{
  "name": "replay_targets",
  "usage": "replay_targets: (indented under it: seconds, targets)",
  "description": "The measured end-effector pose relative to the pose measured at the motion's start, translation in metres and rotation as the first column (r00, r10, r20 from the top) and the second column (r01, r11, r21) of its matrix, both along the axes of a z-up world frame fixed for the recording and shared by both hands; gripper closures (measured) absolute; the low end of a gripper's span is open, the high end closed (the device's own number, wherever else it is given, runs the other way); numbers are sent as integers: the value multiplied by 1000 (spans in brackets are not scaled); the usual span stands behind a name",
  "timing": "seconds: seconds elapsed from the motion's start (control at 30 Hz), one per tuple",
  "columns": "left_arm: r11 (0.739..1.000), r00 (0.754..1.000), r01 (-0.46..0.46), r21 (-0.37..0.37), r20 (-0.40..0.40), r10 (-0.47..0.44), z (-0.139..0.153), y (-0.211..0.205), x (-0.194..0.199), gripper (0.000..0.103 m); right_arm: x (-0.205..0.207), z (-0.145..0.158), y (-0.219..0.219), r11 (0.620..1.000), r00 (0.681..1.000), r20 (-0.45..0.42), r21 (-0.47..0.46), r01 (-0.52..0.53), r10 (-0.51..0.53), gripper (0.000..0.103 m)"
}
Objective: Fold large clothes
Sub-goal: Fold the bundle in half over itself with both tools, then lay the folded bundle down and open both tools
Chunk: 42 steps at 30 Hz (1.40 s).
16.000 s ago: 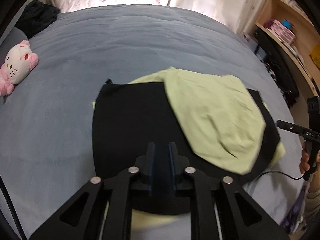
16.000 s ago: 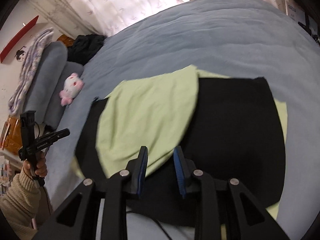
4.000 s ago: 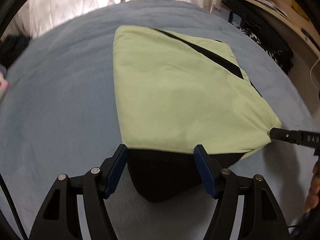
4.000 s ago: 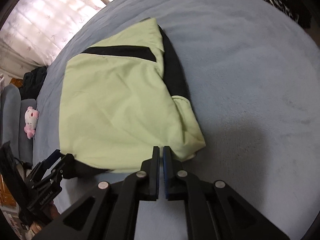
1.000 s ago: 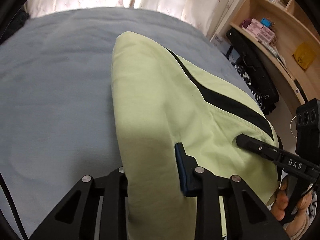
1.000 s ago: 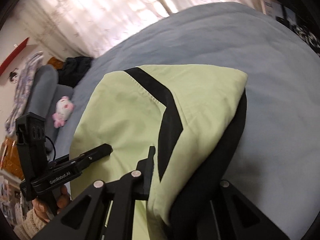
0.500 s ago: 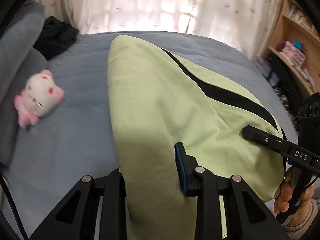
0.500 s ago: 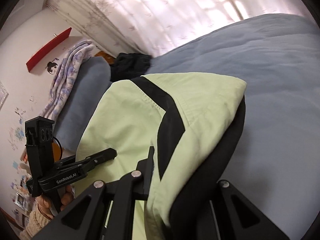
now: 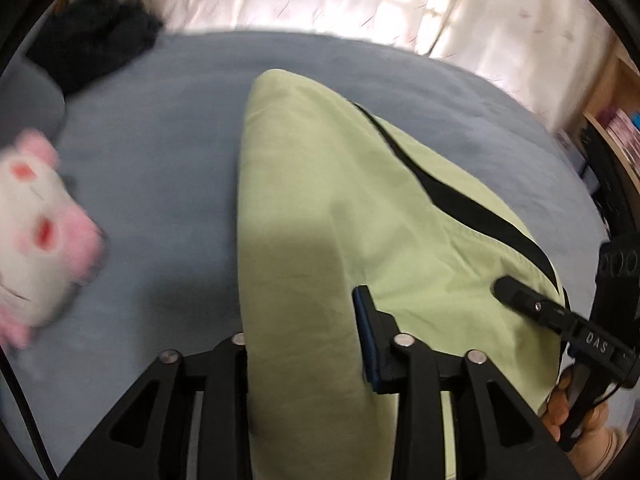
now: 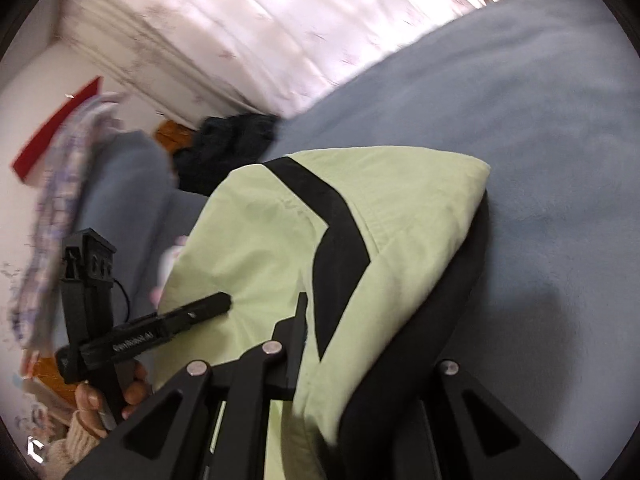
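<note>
The folded light-green and black garment [image 9: 344, 208] is lifted off the grey-blue bed [image 9: 168, 152]. My left gripper [image 9: 304, 328] is shut on its near left edge, the cloth bulging between the jaws and hiding the left finger. In the right wrist view the garment [image 10: 280, 232] shows a black stripe and a black underside. My right gripper [image 10: 360, 344] is shut on its near right edge, with cloth covering the right finger. Each gripper also shows in the other's view: the right gripper [image 9: 508, 288] and the left gripper [image 10: 224, 302].
A pink and white plush toy [image 9: 36, 240] lies on the bed at the left. A dark bundle of clothes [image 9: 92, 48] sits by the grey pillow [image 10: 124, 184]. Curtains [image 9: 320, 0] hang behind the bed. Wooden shelves [image 9: 616, 128] stand at the right.
Both grippers have carried the folded garment toward the head of the bed. The plush toy is now much closer at the left. The grip on the garment is unchanged.
</note>
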State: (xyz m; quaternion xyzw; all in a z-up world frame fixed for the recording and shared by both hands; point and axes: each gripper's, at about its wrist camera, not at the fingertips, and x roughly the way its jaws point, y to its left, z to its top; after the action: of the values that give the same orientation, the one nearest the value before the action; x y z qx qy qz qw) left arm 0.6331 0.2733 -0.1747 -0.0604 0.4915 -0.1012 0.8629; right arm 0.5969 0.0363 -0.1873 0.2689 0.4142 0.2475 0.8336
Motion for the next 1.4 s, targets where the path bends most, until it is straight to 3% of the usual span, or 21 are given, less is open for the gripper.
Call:
replay_targets:
  seconds: [0.03, 0.07, 0.13, 0.2, 0.23, 0.37, 0.47, 0.5, 0.53, 0.6, 0.77, 0.83, 0.9, 0.97, 1.0, 1.07, 1.2, 1.4]
  targets:
    - [999, 1000, -31, 11, 0, 31, -18, 0, 4, 39, 7, -17, -5, 1000, 1000, -30, -2, 10, -10, 90]
    - [999, 999, -50, 4, 17, 50, -27, 2, 4, 33, 10, -27, -10, 1000, 999, -44, 3, 14, -14, 83]
    - [995, 996, -53, -88, 72, 60, -39, 16, -2, 27, 12, -41, -24, 998, 998, -62, 57, -2, 6, 80]
    - [989, 995, -72, -130, 66, 81, -38, 26, -4, 27, 11, -39, -31, 997, 997, -73, 69, -31, 36, 75]
    - [989, 994, -79, -124, 64, 87, -36, 28, -5, 27, 10, -33, -34, 998, 995, -86, 46, -36, 40, 72]
    - [991, 987, -128, 42, 101, 123, -13, 30, -21, 27, -5, -6, -52, 999, 995, -95, -35, 6, -9, 70]
    - [976, 982, -162, 145, 124, 144, 2, 27, -43, 31, -28, 26, -67, 991, 996, -6, -95, 93, -94, 70]
    - [969, 981, -164, 183, 133, 141, 5, 24, -51, 41, -39, 39, -68, 988, 994, 36, -107, 107, -104, 70]
    - [967, 982, -155, 200, 139, 129, 7, 20, -57, 57, -48, 46, -67, 987, 993, 60, -117, 108, -101, 70]
    - [966, 983, -138, 217, 147, 107, 10, 12, -75, 69, -63, 56, -55, 988, 993, 93, -134, 80, -68, 70]
    - [971, 982, -109, 213, 174, 72, 5, -2, -99, 69, -87, 53, -7, 976, 990, 136, -216, -14, 44, 70]
    - [947, 981, -112, 301, 184, 57, -9, -13, -99, 68, -83, 41, 7, 968, 992, 120, -249, -7, 38, 70]
    - [936, 978, -119, 332, 202, 52, -23, -15, -99, 66, -72, 27, 8, 966, 997, 80, -258, 28, -7, 70]
    - [931, 974, -127, 342, 219, 52, -28, -15, -100, 61, -64, 12, -6, 960, 997, 35, -271, 71, -63, 76]
    - [931, 973, -131, 340, 226, 54, -28, -14, -105, 58, -59, 3, -14, 955, 996, 11, -286, 84, -85, 91]
    - [935, 974, -138, 327, 217, 68, -25, -14, -111, 58, -56, -5, -26, 950, 995, -26, -300, 89, -101, 103]
    - [944, 976, -169, 284, 180, 120, -17, -10, -113, 57, -71, 5, -48, 959, 994, -43, -269, 89, -104, 101]
    - [956, 979, -186, 227, 121, 161, 15, -12, -143, 56, -117, 56, -54, 961, 999, -37, -275, 24, -35, 100]
